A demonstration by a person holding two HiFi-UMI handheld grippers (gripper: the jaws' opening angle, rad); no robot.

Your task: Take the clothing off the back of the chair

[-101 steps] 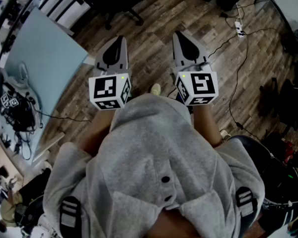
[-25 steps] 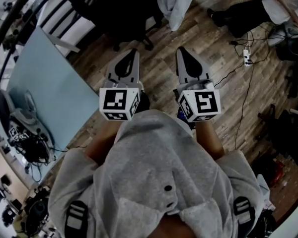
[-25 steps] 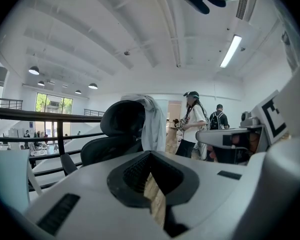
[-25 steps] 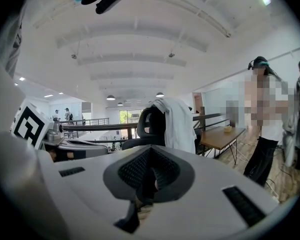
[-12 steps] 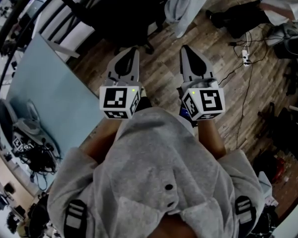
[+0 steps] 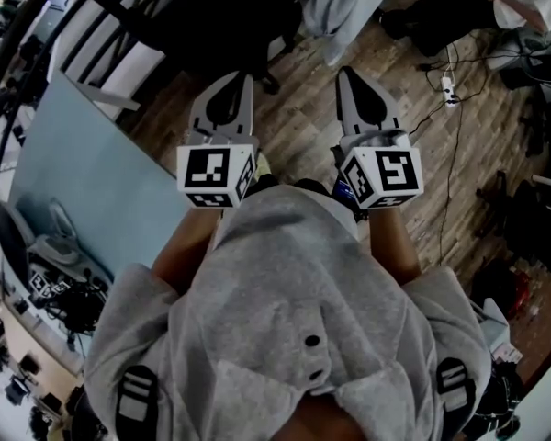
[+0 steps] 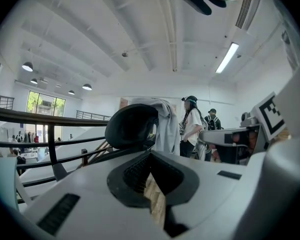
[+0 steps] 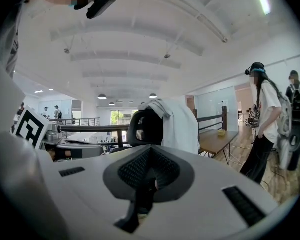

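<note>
left gripper [image 6: 241, 79]: jaws together, empty | right gripper [image 6: 346, 72]: jaws together, empty

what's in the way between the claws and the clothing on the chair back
Nothing visible. From the right claw, the light clothing on the black chair is straight ahead across open air. It is the same from the left claw. The head view shows bare wood floor in between.

A: The chair [image 6: 222, 21] at 12 o'clock, which colour is it?
B: Black. The clothing [image 6: 342, 7] is pale grey. The floor [image 6: 298, 122] is brown planks, and the table [image 6: 83, 186] at 9 o'clock is light blue.
</note>
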